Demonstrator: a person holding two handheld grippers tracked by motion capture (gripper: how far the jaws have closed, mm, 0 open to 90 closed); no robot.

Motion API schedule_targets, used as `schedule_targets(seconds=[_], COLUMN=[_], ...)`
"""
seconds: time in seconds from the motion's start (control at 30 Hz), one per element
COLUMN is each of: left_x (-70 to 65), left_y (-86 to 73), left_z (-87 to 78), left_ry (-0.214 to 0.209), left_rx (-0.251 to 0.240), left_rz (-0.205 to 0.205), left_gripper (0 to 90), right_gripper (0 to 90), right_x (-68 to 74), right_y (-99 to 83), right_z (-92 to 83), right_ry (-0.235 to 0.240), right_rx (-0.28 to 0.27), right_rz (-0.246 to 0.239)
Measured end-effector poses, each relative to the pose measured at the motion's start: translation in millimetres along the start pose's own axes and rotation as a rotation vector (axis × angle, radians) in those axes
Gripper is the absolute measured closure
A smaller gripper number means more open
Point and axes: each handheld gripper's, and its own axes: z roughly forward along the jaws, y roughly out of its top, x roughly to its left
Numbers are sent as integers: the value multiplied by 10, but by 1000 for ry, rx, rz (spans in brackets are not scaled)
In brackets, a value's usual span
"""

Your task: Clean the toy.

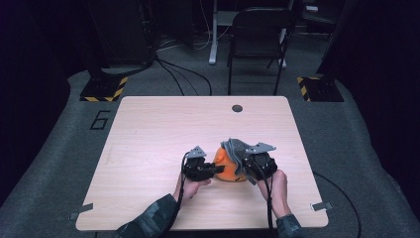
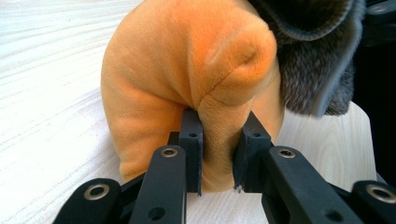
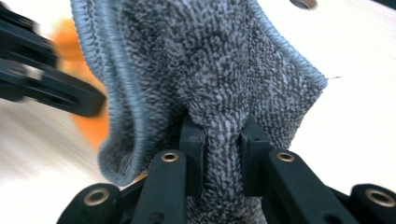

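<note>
An orange plush toy (image 1: 226, 163) lies near the front middle of the wooden table (image 1: 148, 129), with a grey terry cloth (image 1: 236, 148) draped over its top and right side. My left gripper (image 1: 214, 170) is shut on a fold of the orange plush toy (image 2: 187, 79), which bulges between its pads (image 2: 192, 140). My right gripper (image 1: 246, 167) is shut on a bunched fold of the grey cloth (image 3: 210, 70), lifted off the table. In the right gripper view the left gripper's black arms cross at the left, before a blurred patch of orange.
A dark round hole (image 1: 237, 108) sits near the table's far edge. Beyond the table stand a black chair (image 1: 257, 39) and stands with yellow-black striped bases (image 1: 104, 89). Metal clips (image 1: 319, 206) mark the front corners. A person's hands and sleeves come in at the bottom.
</note>
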Motion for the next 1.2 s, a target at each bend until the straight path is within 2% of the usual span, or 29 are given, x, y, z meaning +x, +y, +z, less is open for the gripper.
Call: schedule_targets(seconds=[0.1, 0.23, 0.5, 0.57, 0.6, 0.63, 0.7, 0.73, 0.87, 0.9, 0.93, 0.97, 1.0, 1.1, 1.2], left_x=[0, 2, 4, 2, 2, 3, 4, 4, 10, 14, 17, 20, 25, 34, 27], left_y=[1, 1, 0, 0, 0, 0, 0, 0, -2, -2, -2, -3, -2, -3, -4], left_z=[0, 3, 3, 4, 4, 4, 2, 2, -1, -3, -5, -5, -4, -4, -8], left_ry=[-6, -8, -10, -9, -9, -10, -9, -10, -11, -10, -10, -11, -13, -14, -10], left_rx=[1, -1, 1, 1, 1, 1, 1, 0, -5, -5, -6, -7, -7, -10, -8], left_rz=[1, 1, 10, 9, 9, 9, 8, 8, -3, -7, -8, -9, -9, -13, -11], left_gripper=[756, 756, 756, 756, 756, 756, 756, 756, 756, 756, 756, 756, 756, 756, 755], right_gripper=[759, 760, 760, 760, 760, 760, 760, 760, 761, 761, 763, 763, 766, 766, 772], right_x=[-82, -125, -184, -211, -208, -228, -245, -278, -383, -439, -510, -510, -584, -623, -606], right_y=[-45, -68, -118, -131, -136, -145, -162, -179, -262, -310, -387, -387, -469, -489, -457], right_z=[28, 51, 96, 114, 117, 127, 137, 157, 231, 281, 357, 357, 448, 476, 443], right_ry=[1, -18, -36, -33, -40, -41, -42, -46, -77, -87, -92, -92, -101, -93, -103], right_rx=[13, 30, 58, 55, 65, 64, 80, 81, 130, 151, 188, 188, 226, 232, 227], right_rz=[31, 32, 72, 61, 79, 68, 85, 79, 98, 105, 131, 131, 152, 170, 159])
